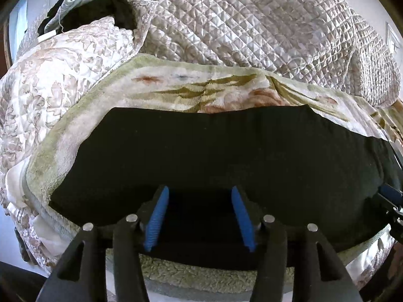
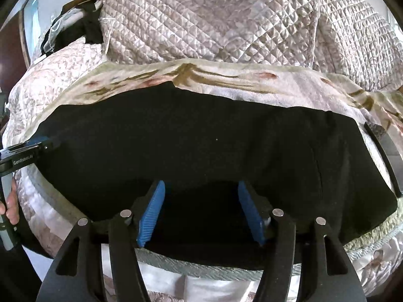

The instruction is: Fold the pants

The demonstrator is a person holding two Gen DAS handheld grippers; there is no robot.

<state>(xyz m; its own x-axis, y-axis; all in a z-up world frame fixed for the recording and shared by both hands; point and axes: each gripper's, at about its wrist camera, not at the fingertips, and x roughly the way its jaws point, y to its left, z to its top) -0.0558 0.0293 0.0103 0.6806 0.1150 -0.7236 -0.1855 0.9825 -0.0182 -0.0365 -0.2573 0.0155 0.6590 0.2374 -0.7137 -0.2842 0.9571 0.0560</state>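
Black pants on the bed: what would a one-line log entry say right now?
black pants: flat on floral blanket | left gripper: open above near edge | right gripper: open above near edge

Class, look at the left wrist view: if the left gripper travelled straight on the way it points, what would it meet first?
Most likely the black pants, lying directly ahead of the left gripper; depth is uncertain.

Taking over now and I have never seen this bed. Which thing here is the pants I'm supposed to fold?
Start at the big quilted cover heaped along the far side of the bed. In front of it lies a fleecy floral blanket, and the pants lie flat across that, under the open left gripper and right gripper. They are the only plain black cloth lying flat there; everything around them is pale and patterned.
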